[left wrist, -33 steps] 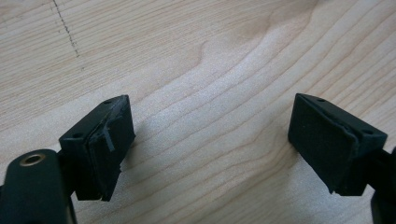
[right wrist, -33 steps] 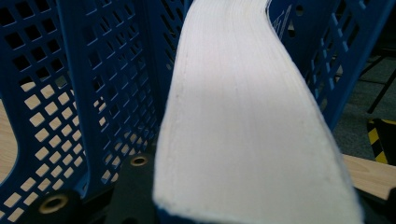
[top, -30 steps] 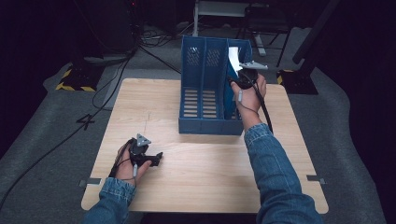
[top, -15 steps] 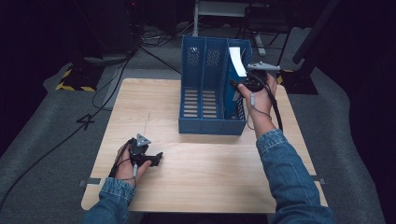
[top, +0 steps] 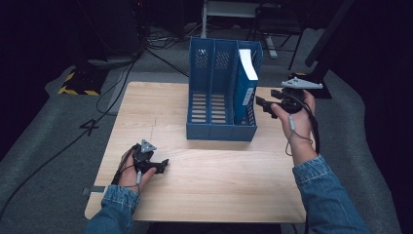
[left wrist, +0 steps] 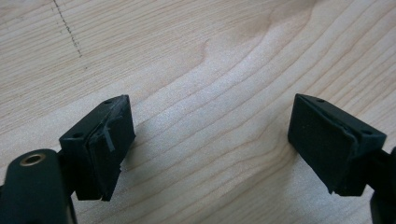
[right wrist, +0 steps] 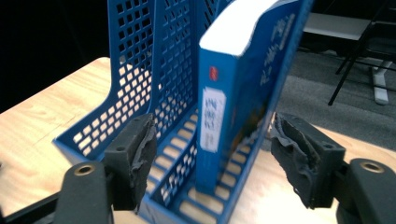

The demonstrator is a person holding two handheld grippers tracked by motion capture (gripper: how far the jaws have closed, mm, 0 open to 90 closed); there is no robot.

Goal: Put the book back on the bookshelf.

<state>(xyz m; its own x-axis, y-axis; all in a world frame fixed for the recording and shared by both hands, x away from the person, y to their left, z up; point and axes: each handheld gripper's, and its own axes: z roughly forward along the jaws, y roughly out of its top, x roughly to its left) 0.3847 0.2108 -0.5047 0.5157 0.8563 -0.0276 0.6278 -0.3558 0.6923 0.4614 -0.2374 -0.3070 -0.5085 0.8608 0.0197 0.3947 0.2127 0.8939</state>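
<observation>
We hold our right gripper [top: 262, 103], jaws spread and empty, just right of the upright blue book [top: 245, 83] in the file rack's [top: 214, 92] right-hand slot.

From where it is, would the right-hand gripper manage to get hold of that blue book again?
Probably yes: the right gripper is open beside the rack, facing the book in the rightmost slot, nothing between them.

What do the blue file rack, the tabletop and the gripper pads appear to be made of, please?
The file rack looks like moulded plastic with a slight sheen: thin walls, a regular grid of punched holes. The tabletop seems to be pale wood or wood-look laminate with a matte finish; grain lines and a knot show. The right gripper's pads look like black foam or soft rubber, with ragged, worn edges.
</observation>
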